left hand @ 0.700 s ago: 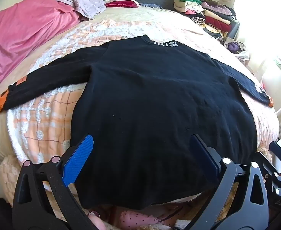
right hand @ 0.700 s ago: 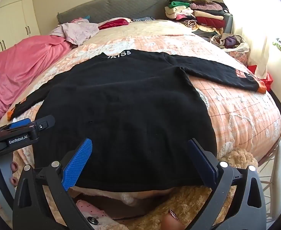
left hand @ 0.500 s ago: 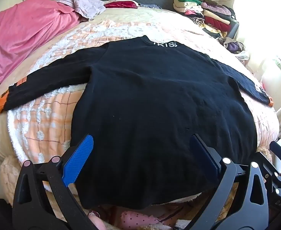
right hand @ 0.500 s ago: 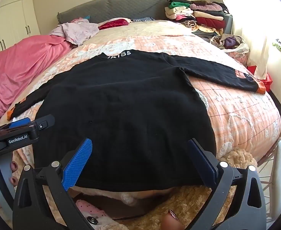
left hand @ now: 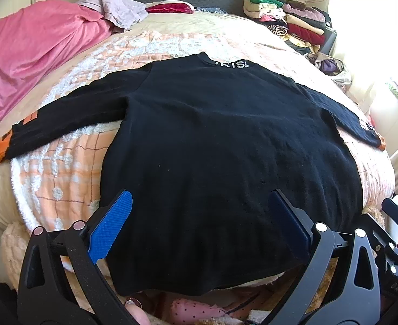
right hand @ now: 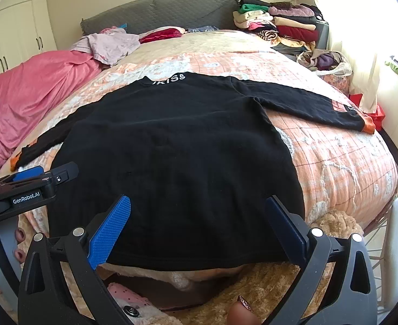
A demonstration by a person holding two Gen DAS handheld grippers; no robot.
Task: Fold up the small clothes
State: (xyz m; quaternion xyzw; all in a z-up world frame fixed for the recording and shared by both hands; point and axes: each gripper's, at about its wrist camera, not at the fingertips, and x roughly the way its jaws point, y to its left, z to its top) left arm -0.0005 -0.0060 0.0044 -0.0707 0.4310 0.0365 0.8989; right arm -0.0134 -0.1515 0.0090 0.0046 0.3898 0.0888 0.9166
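While the black long-sleeved top (left hand: 226, 157) lies flat on the peach quilt (left hand: 63, 173), you've got both claws hanging just above its hem, and nothing gripped. Your left gripper (left hand: 199, 216) has its jaws spread wide, blue pads clear of the cloth. Your right gripper (right hand: 196, 219) is the same: jaws fully apart, nothing between them but air over the lower hem.

The garment sits back-up, collar lettering at twelve o'clock, and both sleeves are stretched straight out. In the left wrist view the left sleeve (left hand: 71, 116) runs to nine o'clock, with its orange cuff near the quilt's edge. In the right wrist view the right sleeve (right hand: 307, 103) reaches toward two o'clock. That spread looks deliberate: smoothed body, arms out, ready for a first fold. I'd say folding proper hasn't begun.

No real containers here. What's already folded sits as a stack of clothes (right hand: 280, 24) at one o'clock by the grey headboard (right hand: 158, 8), and a loose bag (right hand: 326, 62) below it holds rumpled fabric. A pink blanket (left hand: 31, 62) is heaped at ten o'clock, well apart from your working area.

My guess is that you'll go for a sleeve or the hem corners from here.
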